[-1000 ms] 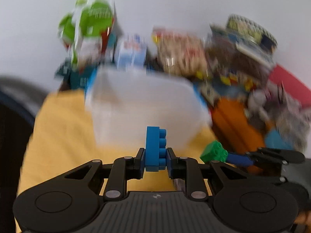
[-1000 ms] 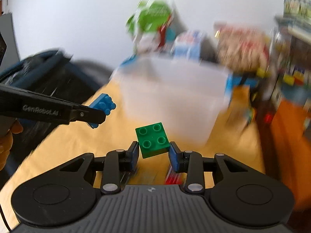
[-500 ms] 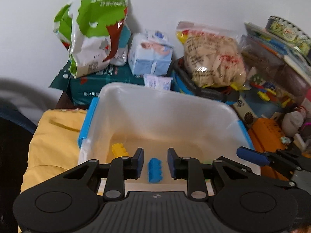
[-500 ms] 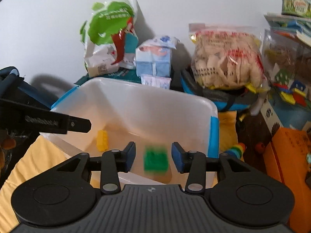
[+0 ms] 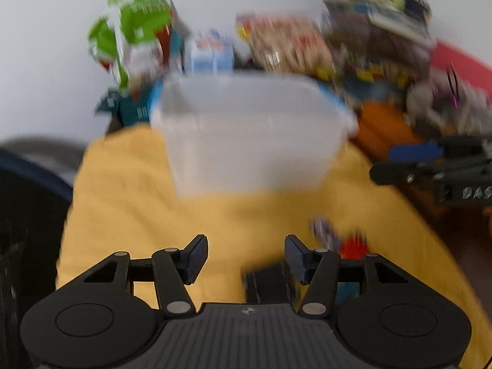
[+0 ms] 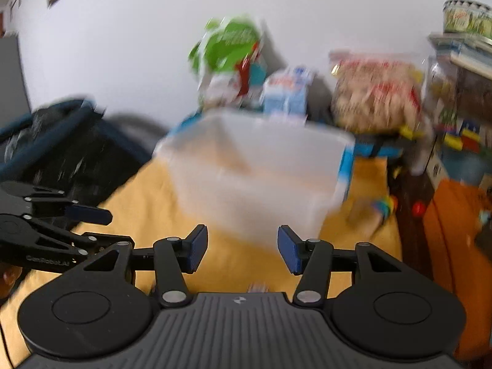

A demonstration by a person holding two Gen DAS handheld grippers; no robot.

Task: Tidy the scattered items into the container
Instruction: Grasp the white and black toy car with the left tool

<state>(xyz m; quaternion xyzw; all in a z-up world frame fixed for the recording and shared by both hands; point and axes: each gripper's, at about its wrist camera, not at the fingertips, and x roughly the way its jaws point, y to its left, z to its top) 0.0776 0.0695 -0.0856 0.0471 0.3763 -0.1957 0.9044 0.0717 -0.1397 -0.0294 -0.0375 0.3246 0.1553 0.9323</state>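
Both the left hand-held gripper [image 5: 244, 255] and the right hand-held gripper [image 6: 243, 250] are hanging wide open and empty. The clear container [image 5: 249, 135] is sitting toward the yellow-covered table's [image 5: 129, 203] far edge. Blurred small items [image 5: 338, 240] are lying near its front edge, seemingly awaiting collection.

Left gripper [image 5: 244, 256] empty, jaws wide apart, above yellow cloth [image 5: 138, 203]. Translucent container [image 5: 249, 135] beyond gripper. Right gripper [image 5: 399, 163] right of container. Small red item [image 5: 353, 247] near right finger. Heavy blur.
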